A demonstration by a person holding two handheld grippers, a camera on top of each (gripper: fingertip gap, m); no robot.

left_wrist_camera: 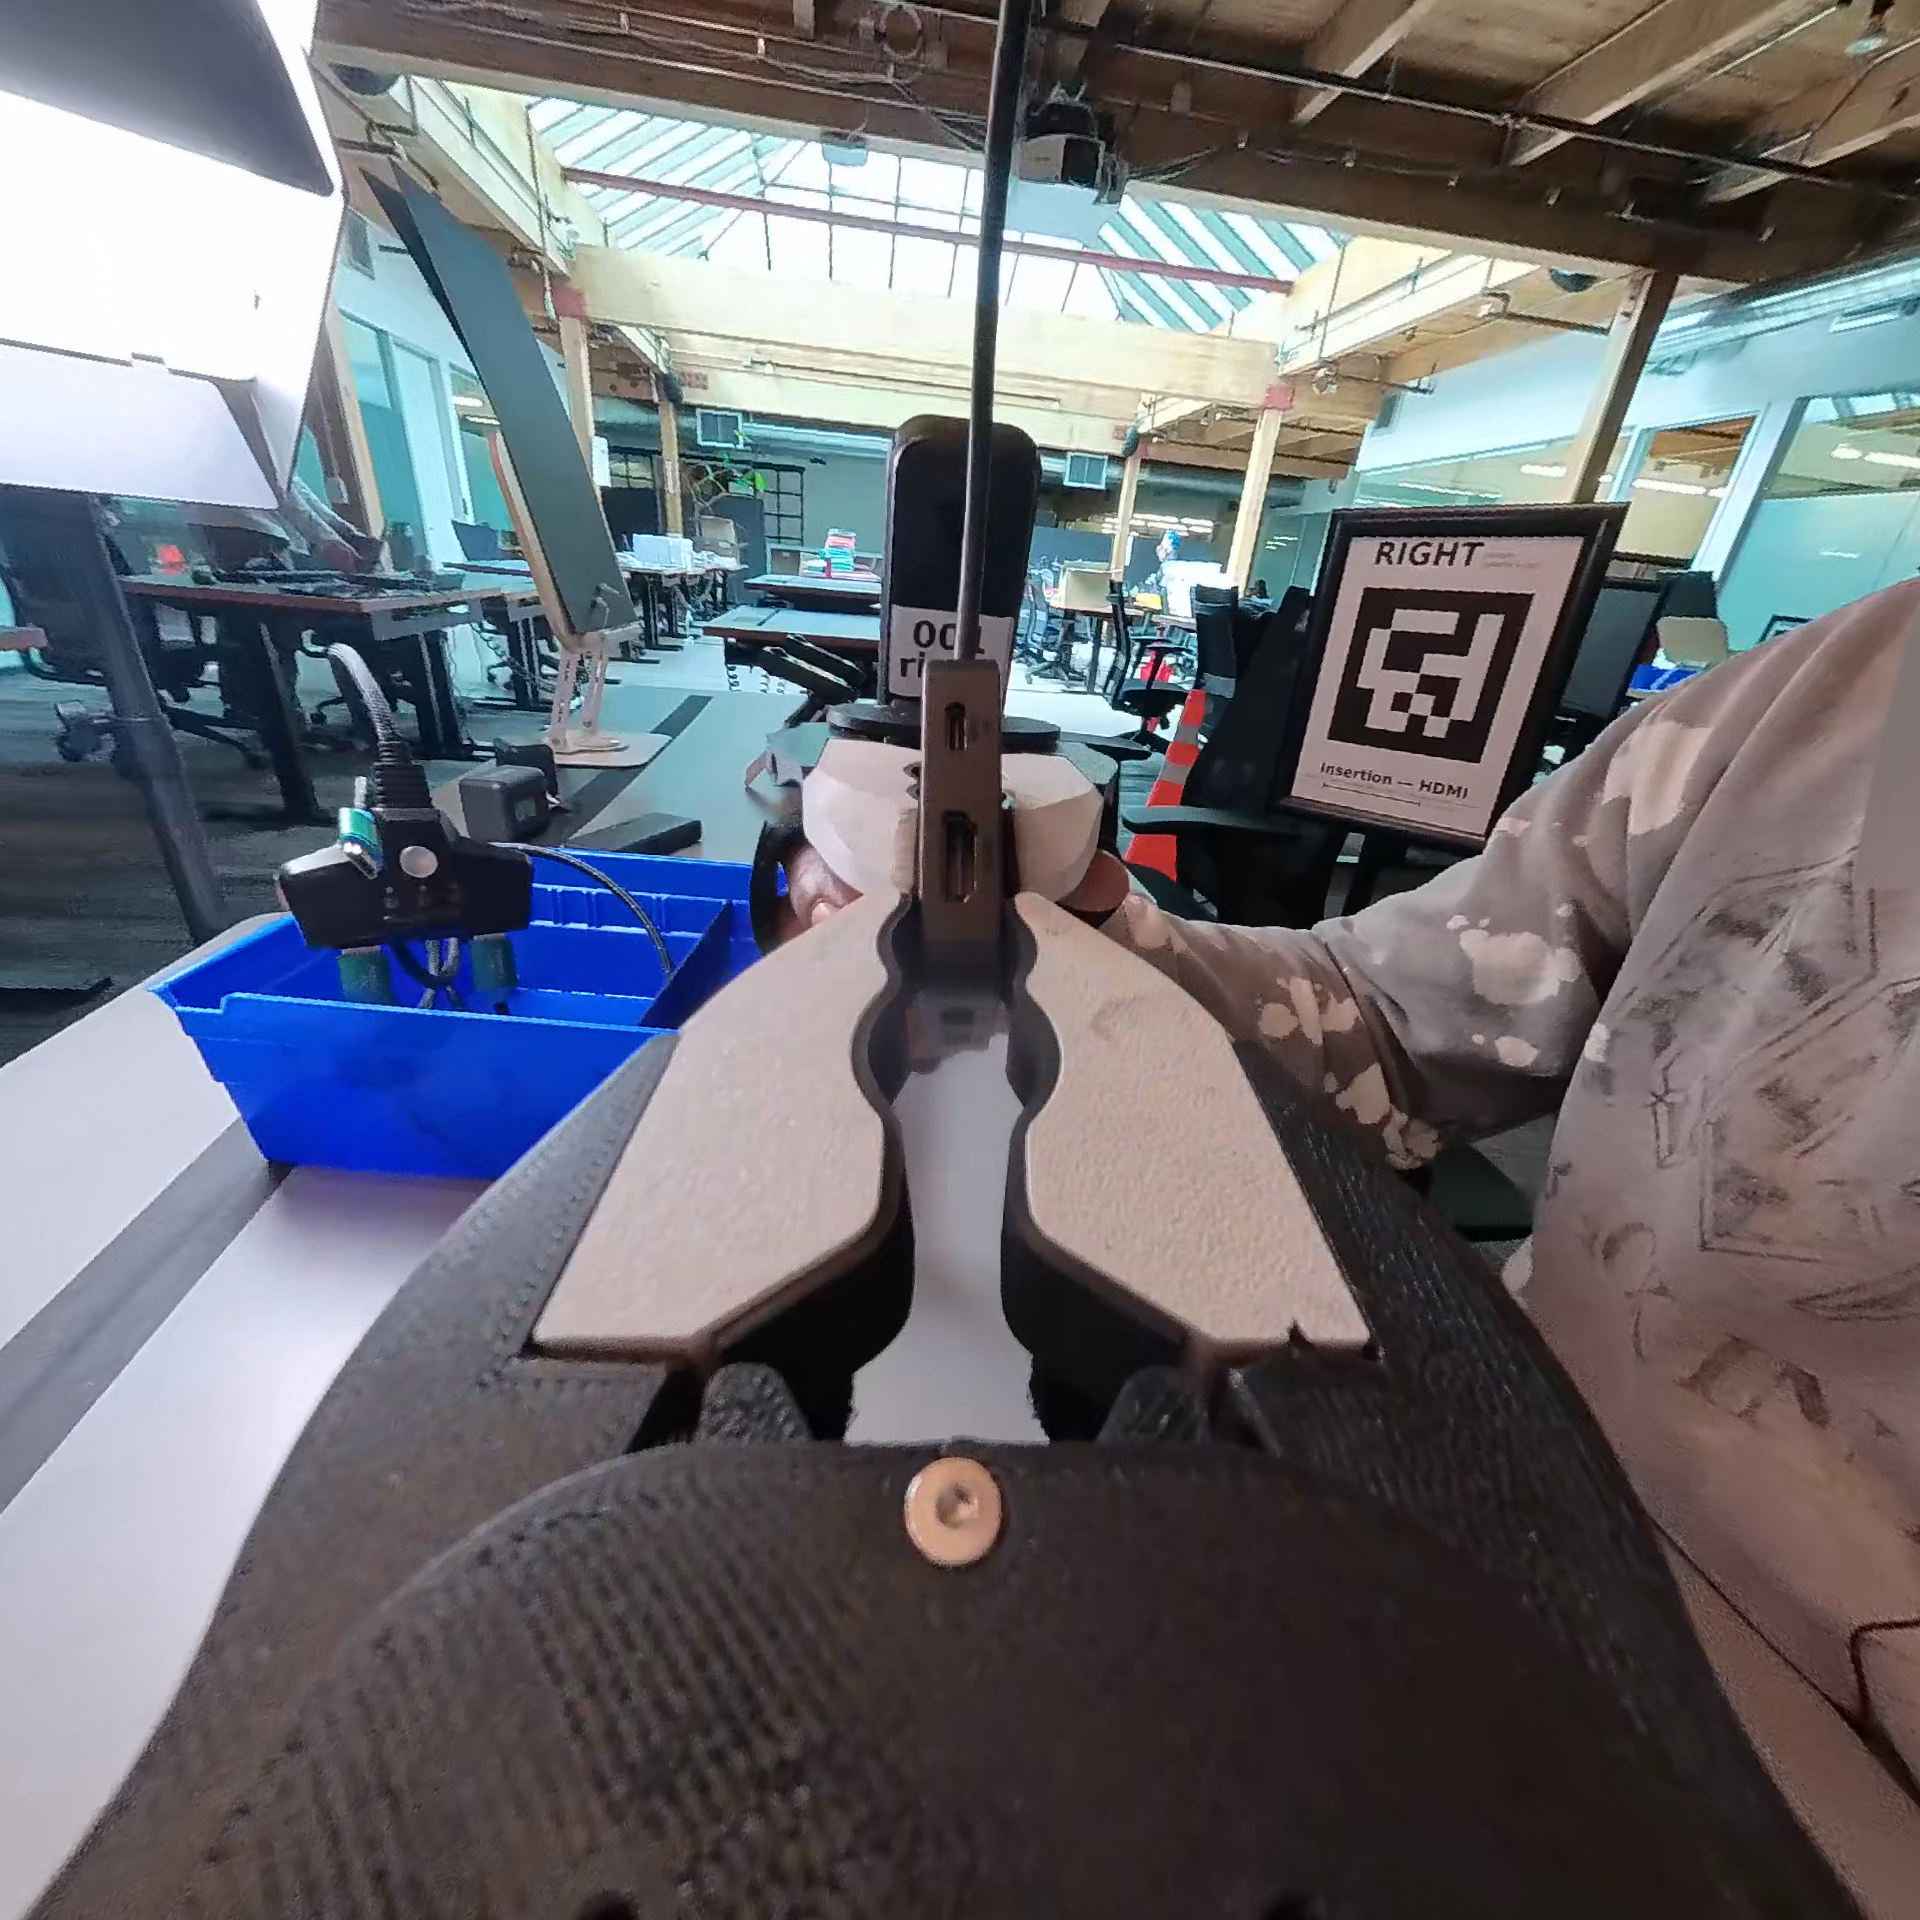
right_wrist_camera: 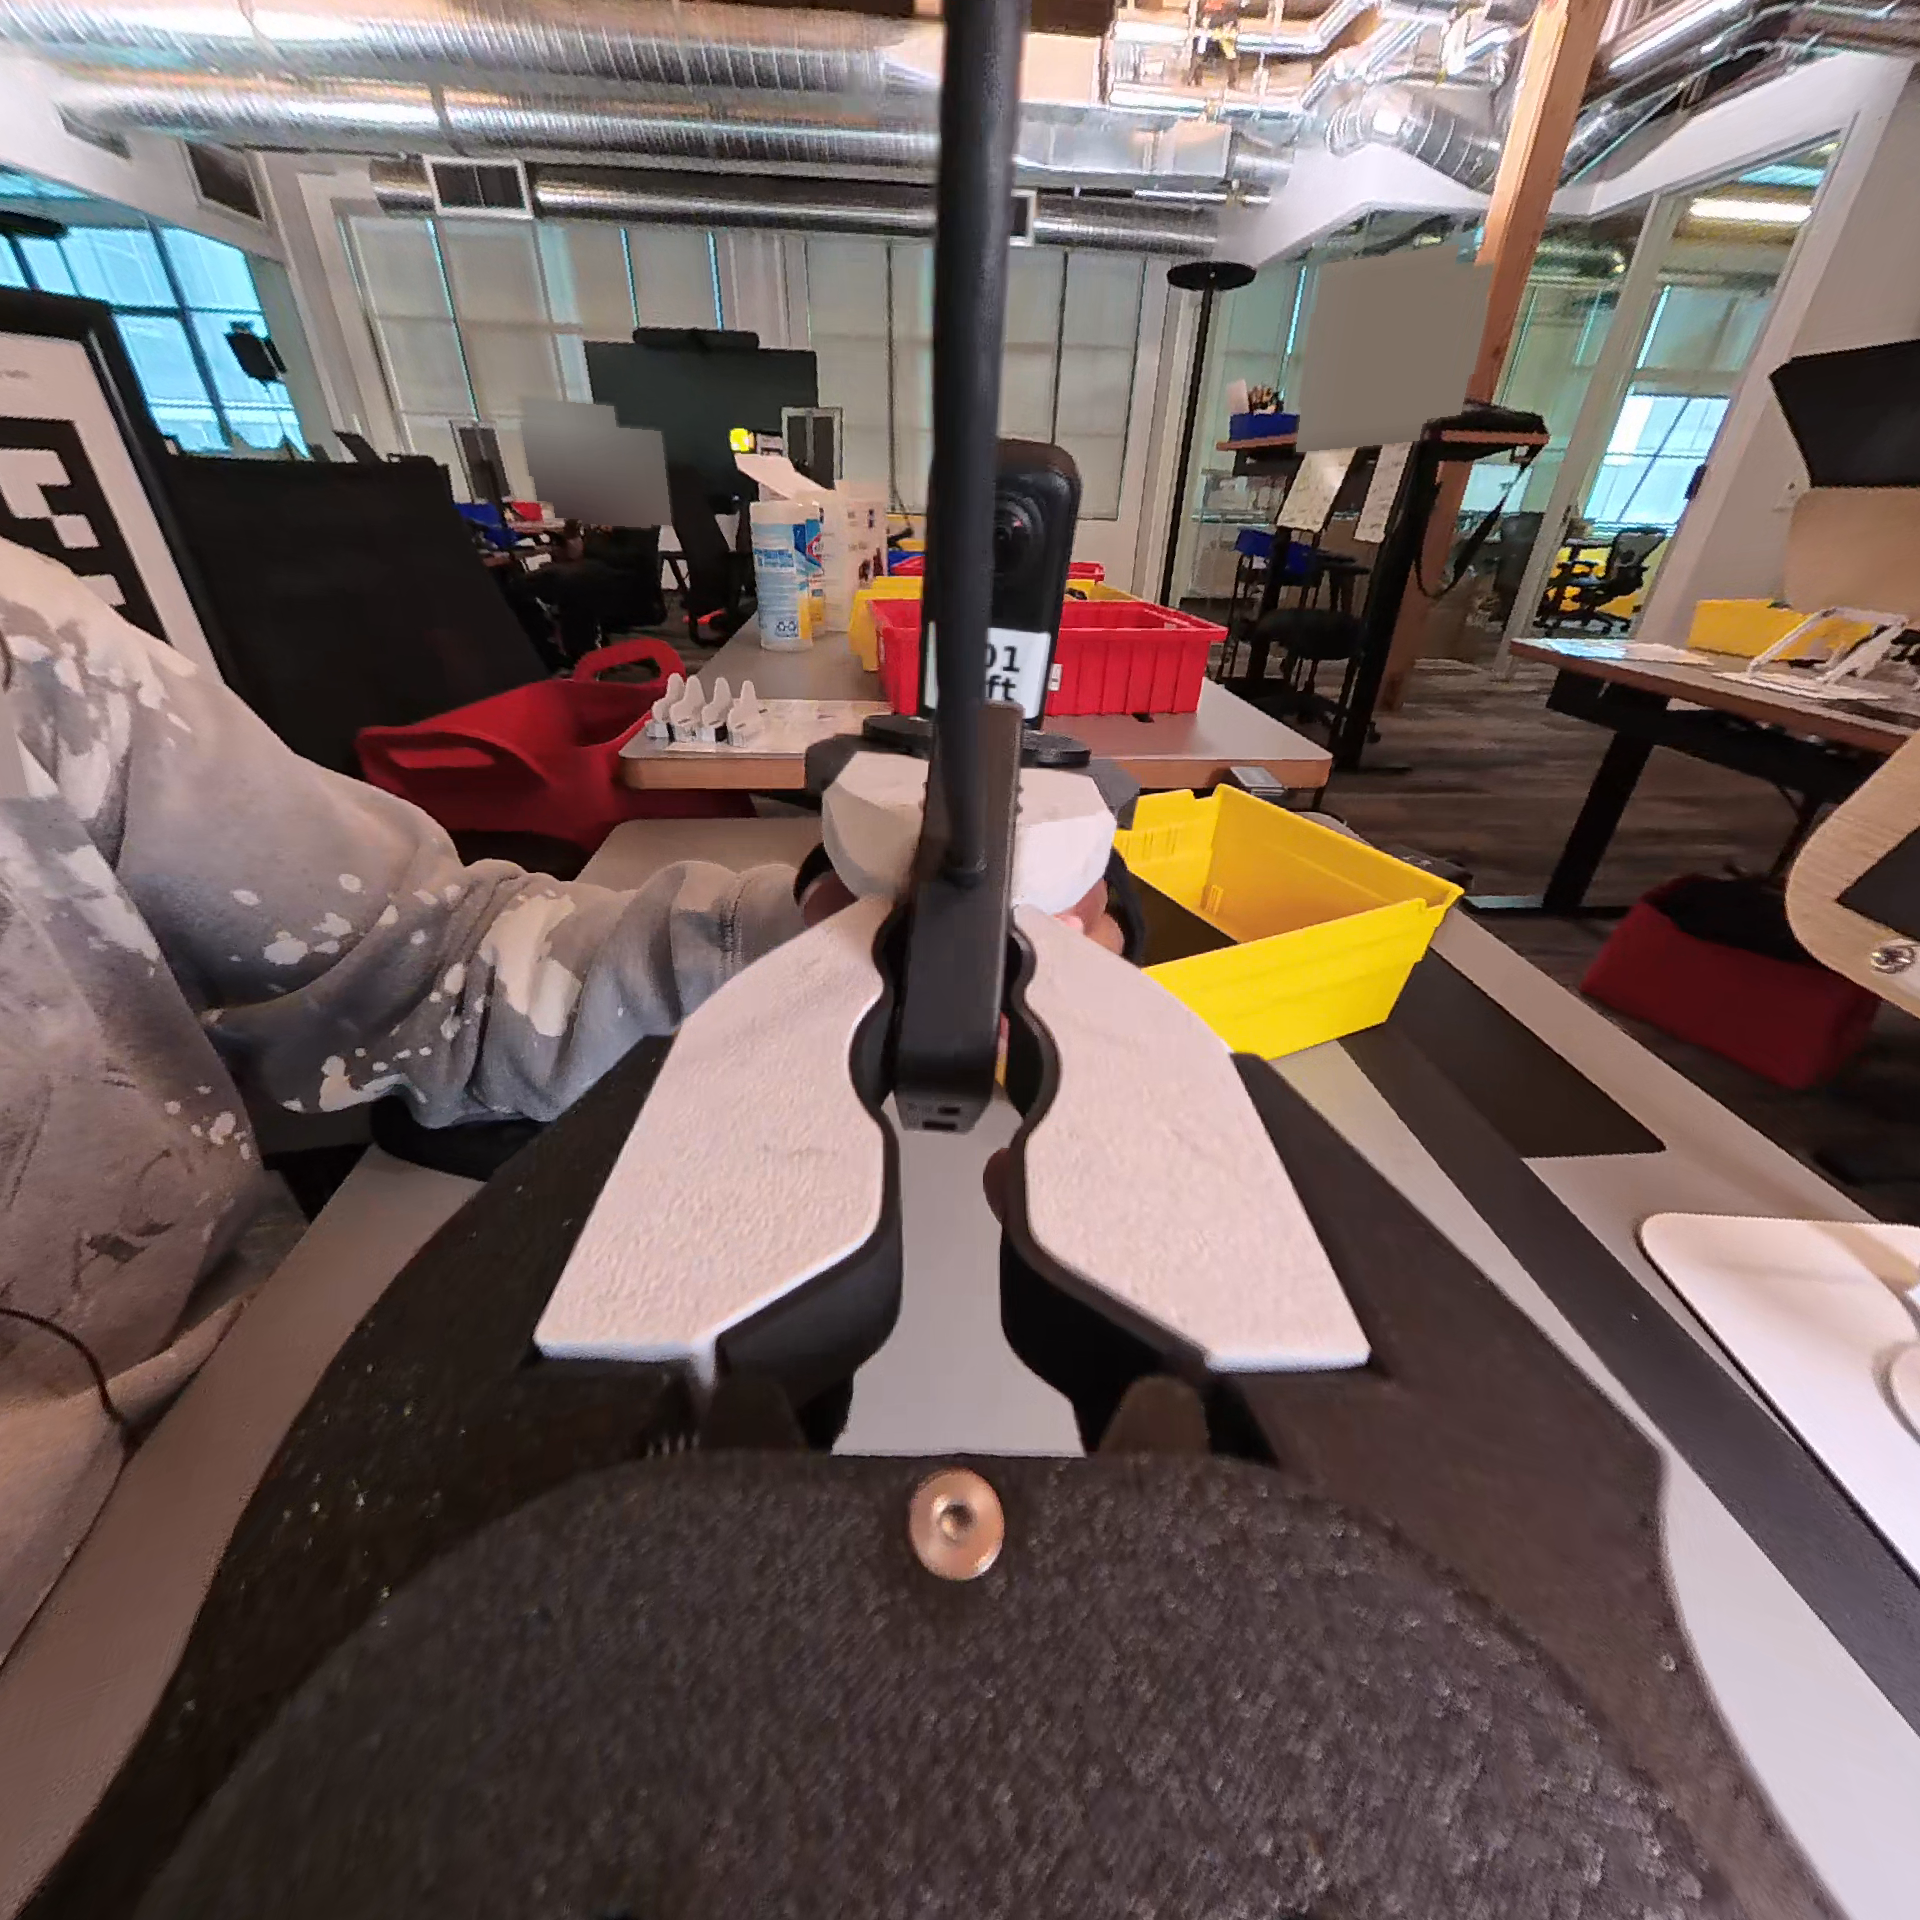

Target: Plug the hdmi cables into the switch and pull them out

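Open office behind, white tabletop (left_wrist_camera: 125, 1195) below. Both my grippers clamp the same slim dark adapter, face to face. Left gripper (left_wrist_camera: 958, 940) is closed on its lower body; adapter (left_wrist_camera: 958, 831) stands upright between the fingers, ports facing me, its cable (left_wrist_camera: 987, 312) running straight up. Right gripper (right_wrist_camera: 951, 935) is closed on the adapter (right_wrist_camera: 951, 987) from the opposite side. Black hdmi switch (left_wrist_camera: 410, 883) with cables plugged sits over the blue bin (left_wrist_camera: 416, 1081), well left of the grippers.
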